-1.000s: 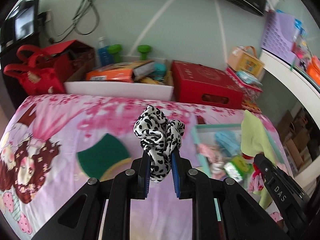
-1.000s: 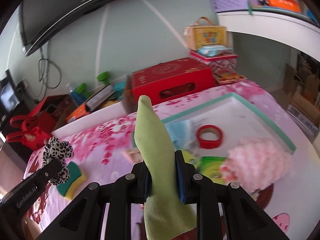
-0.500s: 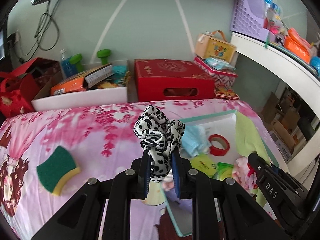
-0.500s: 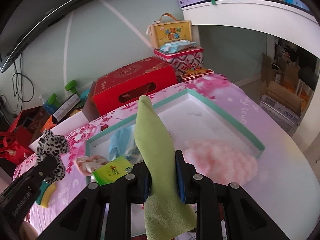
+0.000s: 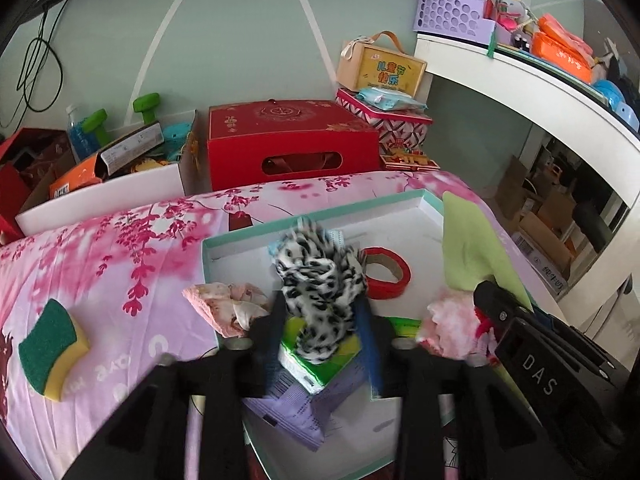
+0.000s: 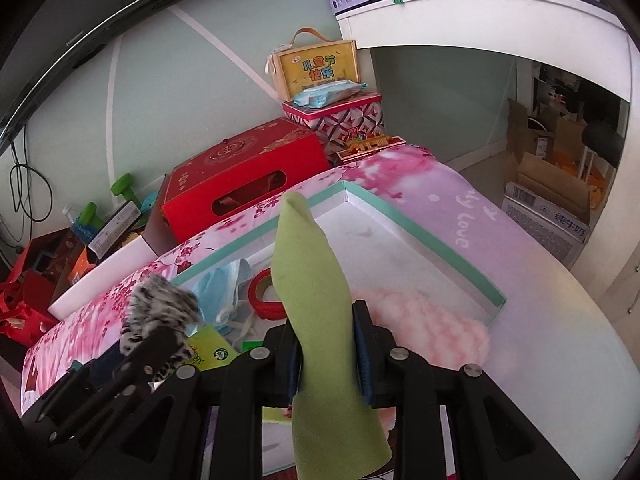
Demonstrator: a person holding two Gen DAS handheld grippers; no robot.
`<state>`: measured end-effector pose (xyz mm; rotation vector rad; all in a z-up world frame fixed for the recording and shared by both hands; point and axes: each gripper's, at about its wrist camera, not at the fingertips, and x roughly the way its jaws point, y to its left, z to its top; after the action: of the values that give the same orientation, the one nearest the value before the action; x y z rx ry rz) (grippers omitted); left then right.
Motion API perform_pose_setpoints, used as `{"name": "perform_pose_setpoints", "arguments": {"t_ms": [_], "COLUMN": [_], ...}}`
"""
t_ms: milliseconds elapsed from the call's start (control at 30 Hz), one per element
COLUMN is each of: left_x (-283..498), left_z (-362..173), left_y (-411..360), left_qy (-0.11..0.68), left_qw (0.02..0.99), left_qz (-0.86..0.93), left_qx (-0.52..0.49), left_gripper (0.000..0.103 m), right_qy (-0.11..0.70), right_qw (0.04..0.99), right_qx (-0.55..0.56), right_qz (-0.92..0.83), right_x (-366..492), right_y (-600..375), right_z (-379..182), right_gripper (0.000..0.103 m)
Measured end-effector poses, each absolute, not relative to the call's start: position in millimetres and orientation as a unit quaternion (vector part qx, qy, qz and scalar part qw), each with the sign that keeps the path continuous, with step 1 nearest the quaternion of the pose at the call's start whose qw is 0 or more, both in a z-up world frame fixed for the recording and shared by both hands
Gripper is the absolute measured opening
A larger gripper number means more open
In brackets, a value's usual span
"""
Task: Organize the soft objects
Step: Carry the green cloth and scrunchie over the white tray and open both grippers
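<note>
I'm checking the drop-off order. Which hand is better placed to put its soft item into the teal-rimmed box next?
Left, probably. The left tongs are opening over the box, and the leopard-print scrunchie sits loose between them. The right tongs grip the green cloth.

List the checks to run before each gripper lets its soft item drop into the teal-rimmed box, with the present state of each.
1. Left gripper over the teal-rimmed box: ok.
2. Left jaws are opening, leopard scrunchie between them and no longer pinched: ok.
3. Landing spot under the scrunchie: green packet lies there, soft landing likely: ok.
4. Right gripper shut on the green cloth, jaws just starting to open: ok.
5. Cloth above the box interior: ok.
6. Green and yellow sponge in the box: not ok, lies on the bedsheet.
</note>
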<state>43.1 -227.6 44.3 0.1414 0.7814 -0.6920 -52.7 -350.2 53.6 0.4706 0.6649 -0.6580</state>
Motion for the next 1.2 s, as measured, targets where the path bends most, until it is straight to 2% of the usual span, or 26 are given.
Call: {"name": "perform_pose_setpoints", "arguments": {"t_ms": [67, 100, 133, 200, 267, 433, 467, 533, 900, 1200], "left_x": [46.0, 47.7, 49.3, 52.7, 56.8, 67.7, 69.4, 73.9, 87.8, 93.7], "left_z": [45.6, 46.5, 47.1, 48.0, 48.5, 49.6, 49.1, 46.4, 34.5, 45.4], "left_y": [-223.1, -220.5, -217.9, -212.9, -207.3, -191.1, -188.8, -183.7, -167.3, -141.7], "left_qy": [0.374, 0.374, 0.375, 0.379, 0.384, 0.393, 0.394, 0.401, 0.44, 0.44], "left_qw": [0.867, 0.869, 0.869, 0.872, 0.874, 0.88, 0.881, 0.884, 0.879, 0.881], "left_qz": [-0.323, -0.32, -0.317, -0.307, -0.295, -0.266, -0.259, -0.241, -0.185, -0.172], "left_qx": [0.059, 0.055, 0.052, 0.048, 0.043, 0.021, 0.018, 0.014, 0.01, -0.008], "left_gripper": [0.056, 0.057, 0.059, 0.065, 0.073, 0.085, 0.092, 0.096, 0.096, 0.096], "right_qy": [0.321, 0.321, 0.32, 0.313, 0.31, 0.316, 0.318, 0.32, 0.334, 0.324], "right_qw": [0.865, 0.865, 0.865, 0.867, 0.869, 0.867, 0.866, 0.865, 0.855, 0.863], "right_qx": [0.222, 0.221, 0.221, 0.223, 0.223, 0.214, 0.216, 0.216, 0.212, 0.198], "right_qz": [-0.315, -0.316, -0.316, -0.317, -0.315, -0.319, -0.319, -0.321, -0.335, -0.333], "right_x": [-51.8, -51.6, -51.8, -53.4, -53.6, -52.0, -52.0, -52.2, -51.0, -49.1], "right_y": [-349.8, -349.4, -349.3, -348.6, -347.9, -347.6, -348.1, -349.0, -351.4, -337.3], "right_z": [53.3, 53.8, 54.1, 56.5, 58.2, 58.1, 57.6, 56.8, 53.4, 66.7], "right_gripper": [0.031, 0.038, 0.051, 0.063, 0.064, 0.09, 0.093, 0.103, 0.103, 0.103]}}
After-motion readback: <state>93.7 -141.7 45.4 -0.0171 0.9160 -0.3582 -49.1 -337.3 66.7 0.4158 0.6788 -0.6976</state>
